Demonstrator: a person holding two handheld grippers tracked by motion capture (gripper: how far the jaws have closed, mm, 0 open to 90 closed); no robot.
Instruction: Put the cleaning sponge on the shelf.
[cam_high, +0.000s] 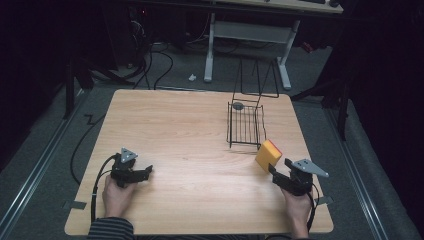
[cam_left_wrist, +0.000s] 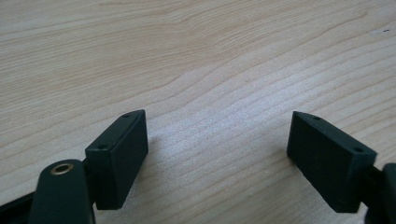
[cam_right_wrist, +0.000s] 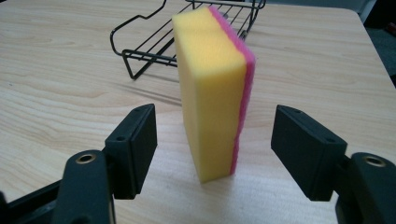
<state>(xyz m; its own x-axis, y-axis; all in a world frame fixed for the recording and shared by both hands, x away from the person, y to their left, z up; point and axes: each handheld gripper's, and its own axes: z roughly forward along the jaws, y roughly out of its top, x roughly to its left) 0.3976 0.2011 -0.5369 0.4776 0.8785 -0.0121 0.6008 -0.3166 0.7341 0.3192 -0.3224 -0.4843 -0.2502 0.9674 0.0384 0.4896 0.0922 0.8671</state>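
A yellow sponge (cam_high: 268, 155) with a pink layer stands on edge on the wooden table (cam_high: 190, 130), near its right side. In the right gripper view the sponge (cam_right_wrist: 212, 93) rises between the two black jaws with a gap on each side, touched by neither. My right gripper (cam_high: 280, 166) (cam_right_wrist: 215, 116) is open, just on the near side of the sponge. At the table's front left, my left gripper (cam_high: 148, 171) (cam_left_wrist: 217, 116) lies low over bare wood, open, with nothing between its fingers.
A black wire rack (cam_high: 245, 125) (cam_right_wrist: 154, 46) stands just beyond the sponge, with a small grey round thing (cam_high: 238, 105) in its far corner. Past the table's far edge are a white desk frame (cam_high: 210, 50) and cables on the floor.
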